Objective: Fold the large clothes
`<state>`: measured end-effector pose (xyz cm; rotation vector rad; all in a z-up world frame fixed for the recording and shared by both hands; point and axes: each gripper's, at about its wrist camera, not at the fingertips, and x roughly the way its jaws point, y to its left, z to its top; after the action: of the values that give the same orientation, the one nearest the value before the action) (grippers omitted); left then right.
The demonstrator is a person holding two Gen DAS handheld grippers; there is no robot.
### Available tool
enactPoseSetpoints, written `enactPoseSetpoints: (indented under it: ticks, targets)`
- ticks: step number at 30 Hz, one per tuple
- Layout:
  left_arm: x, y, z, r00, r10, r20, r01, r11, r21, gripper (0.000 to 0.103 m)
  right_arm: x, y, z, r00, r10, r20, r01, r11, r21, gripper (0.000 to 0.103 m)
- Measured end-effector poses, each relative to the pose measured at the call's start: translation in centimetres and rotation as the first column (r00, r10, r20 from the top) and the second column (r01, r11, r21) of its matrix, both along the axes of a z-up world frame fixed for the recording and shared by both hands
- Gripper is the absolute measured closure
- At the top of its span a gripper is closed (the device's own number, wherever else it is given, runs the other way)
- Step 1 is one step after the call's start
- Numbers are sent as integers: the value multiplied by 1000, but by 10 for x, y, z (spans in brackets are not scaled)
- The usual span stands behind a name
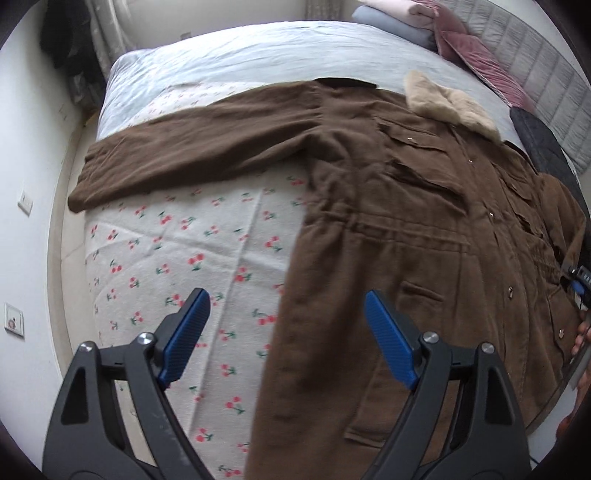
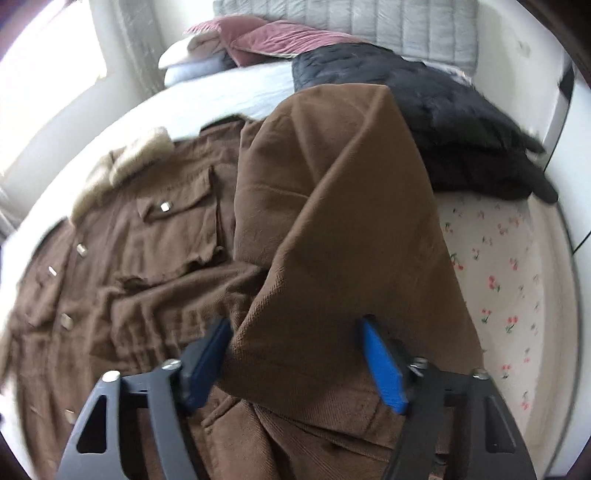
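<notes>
A long brown coat [image 1: 406,229] with a beige fur collar [image 1: 450,103] lies face up on the bed, its left sleeve [image 1: 192,155] stretched out to the side. My left gripper [image 1: 284,314] is open and empty, hovering above the coat's left hem edge. In the right wrist view the coat [image 2: 147,236] shows its chest pocket and buttons. The right sleeve [image 2: 351,221] is draped over the coat body, and its cuff end lies between the spread blue pads of my right gripper [image 2: 295,339]. The jaws stand wide apart.
The bed has a white cherry-print blanket [image 1: 177,266] and a pale blue sheet [image 1: 240,55]. A black garment [image 2: 443,122] lies at the right near pink pillows [image 2: 273,37] and a grey headboard [image 2: 369,22]. The wall and floor lie to the left of the bed.
</notes>
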<state>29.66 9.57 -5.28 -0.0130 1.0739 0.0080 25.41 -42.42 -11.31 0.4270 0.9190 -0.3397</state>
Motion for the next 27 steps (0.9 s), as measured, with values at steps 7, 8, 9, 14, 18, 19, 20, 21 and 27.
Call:
enactPoseSetpoints:
  ticks: [7,8,9,14,18,19,20,21,27]
  targets:
    - [-5,-40,0,994,-105,-2,105,994,20,17,-19,-21,41,996,-39,77,40,999,-8,94]
    - [-6,-43,1,993,-114,2,114,993,26,17,-23,-24,51,995,-42,93,44,999,-28,94]
    - [-7,-47,3,992,-125,7,125,992,33,17,-25,-28,58,994,-43,102,48,998,-49,94]
    - [-10,-52,9,989,-145,18,144,989,33,17,-29,-79,106,988,-91,124,111,980,-168,95]
    - [-13,-49,13,991,-129,25,128,991,28,17,-29,-137,137,972,-187,144,216,952,-219,96]
    - [-14,-47,13,992,-123,26,122,992,27,17,-26,-151,143,967,-210,141,239,942,-236,96]
    - [-14,-46,13,993,-118,25,117,993,28,17,-23,-165,147,963,-230,138,259,932,-253,96]
    - [-15,-45,13,993,-115,24,115,993,28,17,-21,-175,150,960,-245,134,273,924,-268,96]
    - [-19,-39,13,995,-94,13,93,994,57,17,-7,-229,165,932,-338,129,360,834,-417,97]
